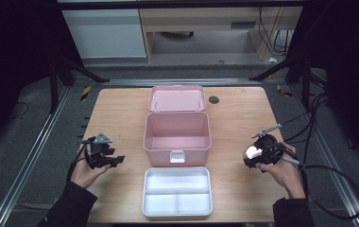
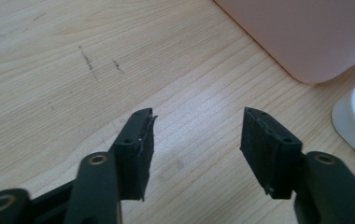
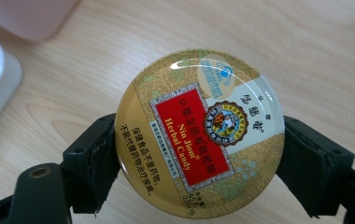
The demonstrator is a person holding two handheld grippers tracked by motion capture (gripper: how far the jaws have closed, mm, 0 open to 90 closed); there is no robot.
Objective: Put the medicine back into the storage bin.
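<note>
The right tongs [image 3: 199,158] clamp a round candy tin [image 3: 199,133] by its rim, printed lid facing the camera, raised above the worktop [image 1: 116,123] right of the pink box [image 1: 176,138]. The left tongs [image 2: 196,140] stand partly open, holding nothing, low over bare wood. The box sits open and empty; the white divided tray [image 1: 176,191] before it is empty too.

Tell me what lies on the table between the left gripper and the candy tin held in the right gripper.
In the high view, the open pink box sits between the left gripper and the candy tin, with the white divided tray just nearer the person.
</note>
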